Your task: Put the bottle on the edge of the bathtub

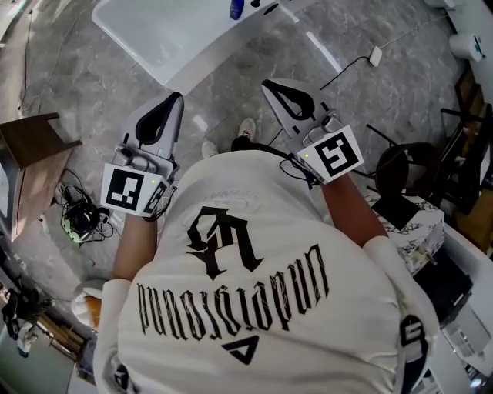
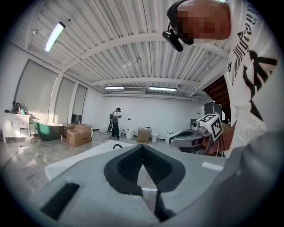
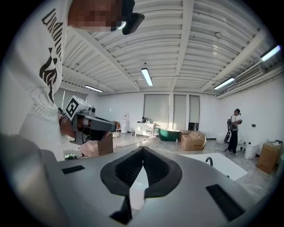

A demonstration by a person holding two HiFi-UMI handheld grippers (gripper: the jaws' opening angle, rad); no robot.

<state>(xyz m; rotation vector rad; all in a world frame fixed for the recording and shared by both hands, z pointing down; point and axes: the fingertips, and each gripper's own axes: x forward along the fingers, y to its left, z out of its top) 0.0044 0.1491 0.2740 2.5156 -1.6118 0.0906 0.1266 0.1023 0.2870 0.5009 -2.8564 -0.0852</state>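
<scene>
Holding both tools close to my chest, I have nothing in either one. My left gripper (image 1: 178, 96) has its jaws pressed together on empty air, and so does my right gripper (image 1: 266, 83).

Past their tips lies bare stone floor, then the near corner of the white bathtub (image 1: 196, 55). At its far end a blue bottle (image 1: 236, 8) stands just beside the dark tap (image 1: 269, 8), cut off by the frame, so I cannot tell whether it sits squarely on the rim.

If it needs placing, I should step closer first and open one pair of jaws well before reaching. I'd take the bottle by its middle, keep it upright, and set it on the flat of the rim.
</scene>
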